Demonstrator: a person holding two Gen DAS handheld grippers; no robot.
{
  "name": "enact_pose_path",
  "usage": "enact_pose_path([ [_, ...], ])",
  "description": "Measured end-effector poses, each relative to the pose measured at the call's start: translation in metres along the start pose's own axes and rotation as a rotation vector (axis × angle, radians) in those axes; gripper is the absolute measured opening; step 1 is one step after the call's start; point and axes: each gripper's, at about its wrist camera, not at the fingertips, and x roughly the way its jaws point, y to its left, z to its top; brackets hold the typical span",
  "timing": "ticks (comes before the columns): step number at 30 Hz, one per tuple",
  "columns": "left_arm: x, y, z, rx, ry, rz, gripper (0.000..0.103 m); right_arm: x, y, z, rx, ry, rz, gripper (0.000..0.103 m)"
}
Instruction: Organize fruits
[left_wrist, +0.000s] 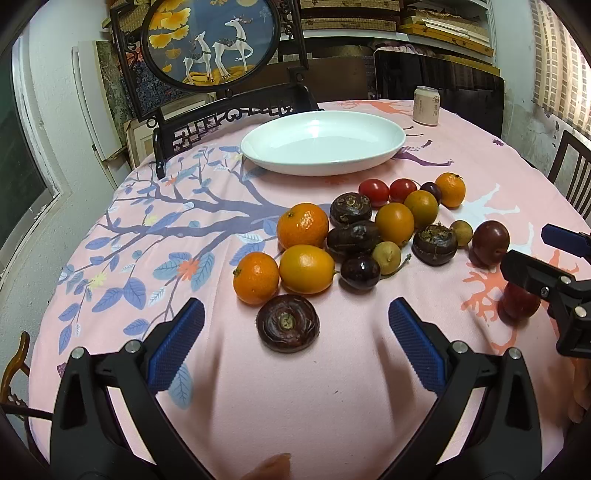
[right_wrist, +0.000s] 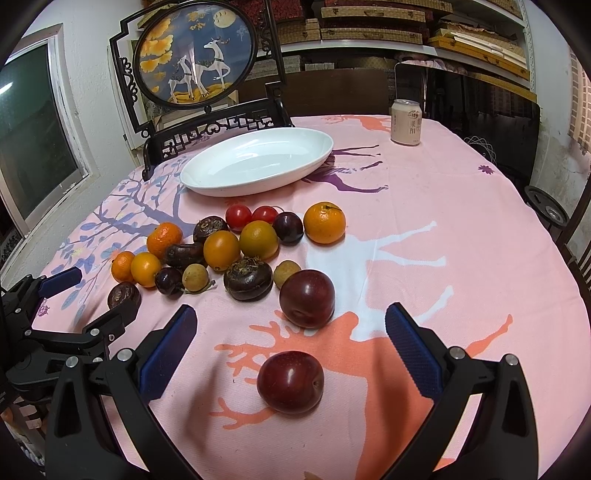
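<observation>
Left side first: the left gripper (left_wrist: 295, 325) is standing wide, holding nothing, its blue pads (left_wrist: 177, 343) sitting on either side of a dark water chestnut (left_wrist: 288, 328) that is lying on the pink tablecloth (left_wrist: 295, 406). The chestnut is resting between the fingers but touching neither; judged from this, it is being lined up as the left side's first pick.

Beyond it, the main fruit cluster (left_wrist: 369, 229) of oranges, chestnuts, cherry tomatoes and small plums is lying loose on the cloth. Farther back the white oval dish (left_wrist: 321, 162) is sitting with nothing in it, presumably serving as the collecting place, so no sorting is showing yet. A drinks can (left_wrist: 426, 105) is standing at the far edge, well apart from the work.

Right side: the right gripper (right_wrist: 291, 354) is likewise gaping wide and carrying nothing. A dark red plum (right_wrist: 291, 381) is lying between its fingers, clear of both pads. A second plum (right_wrist: 307, 298) is sitting just beyond the fingertips.
</observation>
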Motion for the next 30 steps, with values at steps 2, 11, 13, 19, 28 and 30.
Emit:
enact_pose_path([
  [2, 0.0004, -0.0004, -0.0005, -0.001, 0.001, 0.0, 0.101, 0.0018, -0.0004, -0.0005, -0.001, 0.001, 0.0, 0.102],
  [11, 0.0005, -0.0001, -0.0003, -0.001, 0.002, -0.001, 0.101, 0.0019, 0.0003, -0.0004, 0.0, 0.002, 0.001, 0.102],
  [13, 0.0005, 0.0001, -0.0002, 0.0, 0.002, -0.001, 0.101, 0.0019, 0.0002, -0.0003, 0.0, 0.002, 0.001, 0.102],
  [19, 0.0007, 0.0, -0.0004, -0.001, 0.003, -0.001, 0.101, 0.0013, 0.0002, -0.0001, 0.0, 0.002, 0.001, 0.102],
  [28, 0.0024, -0.0002, -0.0022, -0.002, 0.006, -0.002, 0.101, 0.0019, 0.0015, -0.001, 0.0, 0.007, 0.002, 0.102],
  [30, 0.0026, 0.0003, -0.0025, -0.003, 0.006, -0.002, 0.101, 0.002, 0.0016, -0.0009, 0.0, 0.007, 0.002, 0.102],
])
